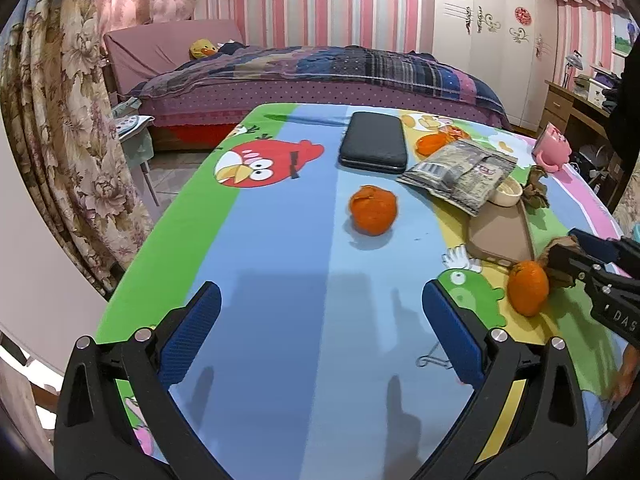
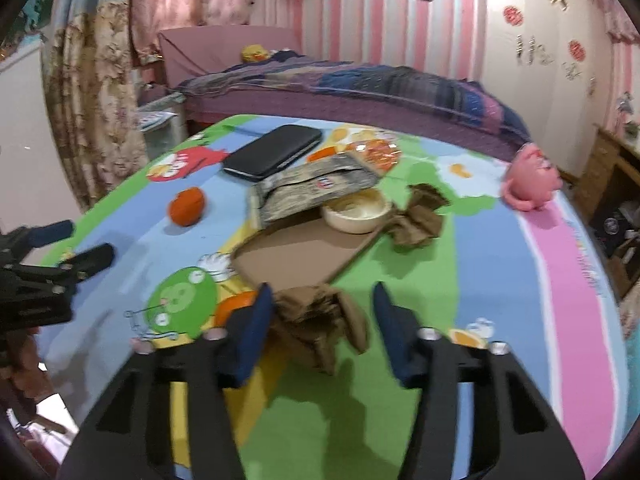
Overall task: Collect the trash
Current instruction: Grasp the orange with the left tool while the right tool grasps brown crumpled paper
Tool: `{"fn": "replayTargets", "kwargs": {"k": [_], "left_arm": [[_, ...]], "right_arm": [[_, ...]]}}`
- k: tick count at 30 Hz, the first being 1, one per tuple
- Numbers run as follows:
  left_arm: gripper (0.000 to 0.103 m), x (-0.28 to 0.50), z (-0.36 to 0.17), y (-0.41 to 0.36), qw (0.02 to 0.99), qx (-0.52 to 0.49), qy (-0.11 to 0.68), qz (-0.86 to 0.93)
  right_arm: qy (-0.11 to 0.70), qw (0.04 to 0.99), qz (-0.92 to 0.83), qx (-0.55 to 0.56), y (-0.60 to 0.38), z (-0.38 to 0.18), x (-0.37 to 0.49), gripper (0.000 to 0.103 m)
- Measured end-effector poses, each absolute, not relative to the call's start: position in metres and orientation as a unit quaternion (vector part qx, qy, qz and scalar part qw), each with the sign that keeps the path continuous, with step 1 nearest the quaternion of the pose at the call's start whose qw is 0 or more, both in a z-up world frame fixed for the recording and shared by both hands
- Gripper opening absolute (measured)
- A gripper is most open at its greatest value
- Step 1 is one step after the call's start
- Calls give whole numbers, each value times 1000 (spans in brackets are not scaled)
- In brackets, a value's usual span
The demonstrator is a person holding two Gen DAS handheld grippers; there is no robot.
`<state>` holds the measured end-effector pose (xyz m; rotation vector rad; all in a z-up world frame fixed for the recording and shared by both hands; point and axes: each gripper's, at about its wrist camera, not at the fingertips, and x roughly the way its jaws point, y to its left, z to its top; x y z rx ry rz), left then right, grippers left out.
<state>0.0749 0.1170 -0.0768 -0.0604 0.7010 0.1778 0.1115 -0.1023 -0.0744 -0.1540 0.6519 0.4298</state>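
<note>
Jaws of right gripper (image 2: 320, 320) seemingly around crumpled brown paper (image 2: 316, 324).

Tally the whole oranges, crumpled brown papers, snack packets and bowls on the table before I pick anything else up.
Oranges: 2
Crumpled brown papers: 2
Snack packet: 1
Bowl: 1
Total: 6
Another orange thing behind the packet is too hidden to name, so it is not counted.
</note>
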Motion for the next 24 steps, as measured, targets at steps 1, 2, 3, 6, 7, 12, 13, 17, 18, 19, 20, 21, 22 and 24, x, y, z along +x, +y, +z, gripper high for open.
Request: {"fn": "replayTargets", "kwargs": {"k": [1,2,3,6,7,12,13,17,18,19,20,21,22,24], "left_arm": [[97,75,-76,115,935,-30,343,85],[97,76,-76,112,935,-32,343,83],[97,77,-75,107,935,-33,343,78],[97,80,-74,94,936,-31,344,67],[97,81,-74,88,937,-27,344,62],[97,89,-75,51,937,-13,346,35],[97,91,-76,46,937,-12,348,31],[97,98,-80,20,935,-9,354,20],[97,100,-82,12,934,-6,356,19],[97,101,-83,8,933,-5,358,17],[97,102,-84,3,932,-3,362,16],[96,104,-85,-3,930,-1,366,14],[94,105,-87,-8,929,1,369,14],[81,108,-89,-15,927,3,376,4]], "right_arm": [[314,922,211,-80,-102,-74,111,36],[310,923,213,-82,-103,-73,110,35],[305,925,209,-83,-105,-71,109,32],[292,932,196,-84,-120,-63,106,32],[290,934,191,-84,-125,-61,105,32],[282,946,143,-76,-168,-49,103,32],[281,947,136,-73,-175,-47,104,32],[277,954,109,-44,-208,-40,107,32],[276,955,102,-35,-217,-38,108,32],[275,956,99,-31,-221,-37,108,32],[275,956,96,-27,-226,-37,109,32],[274,957,91,-21,-231,-36,109,32],[274,958,90,-18,-234,-36,110,32],[272,958,87,-13,-240,-36,110,32]]}}
